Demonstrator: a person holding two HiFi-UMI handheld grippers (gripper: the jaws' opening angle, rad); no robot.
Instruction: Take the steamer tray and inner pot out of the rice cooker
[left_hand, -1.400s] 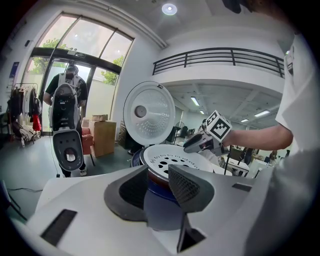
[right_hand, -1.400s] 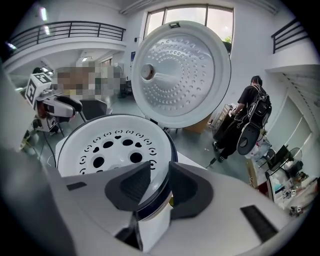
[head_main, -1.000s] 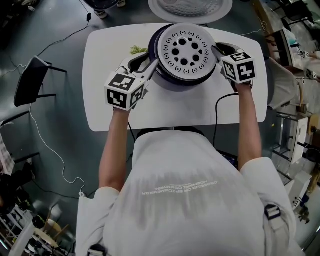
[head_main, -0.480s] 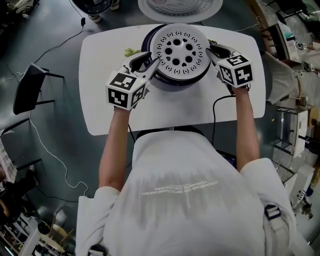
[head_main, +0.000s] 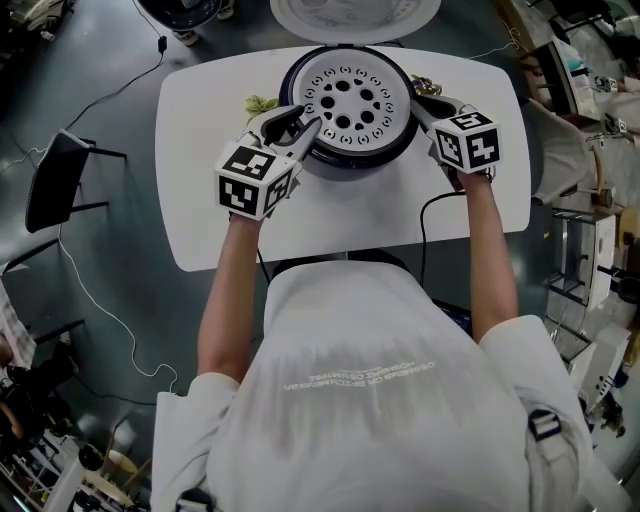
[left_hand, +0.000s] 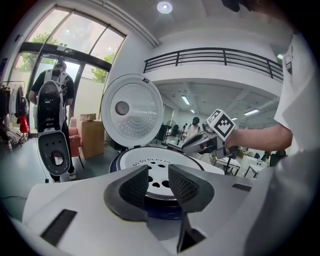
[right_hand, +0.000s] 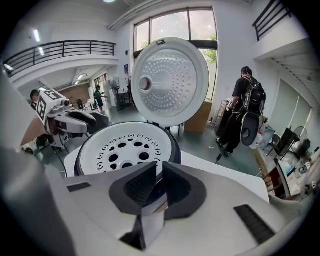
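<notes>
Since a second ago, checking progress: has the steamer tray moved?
Yes: the steamer tray shifted left, from covering the rice cooker's right rim to centred within it.

White T-shirt (faint print on back); left hand-held gripper and right hand-held gripper white, black-padded.

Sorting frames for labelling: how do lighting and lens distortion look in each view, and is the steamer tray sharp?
Head view: dim, edges bowed, steamer tray sharp. Left gripper view: fisheye with black corners, windows blown out, tray sharp. Right gripper view: fisheye, bright window behind the raised lid, tray crisp.
</notes>
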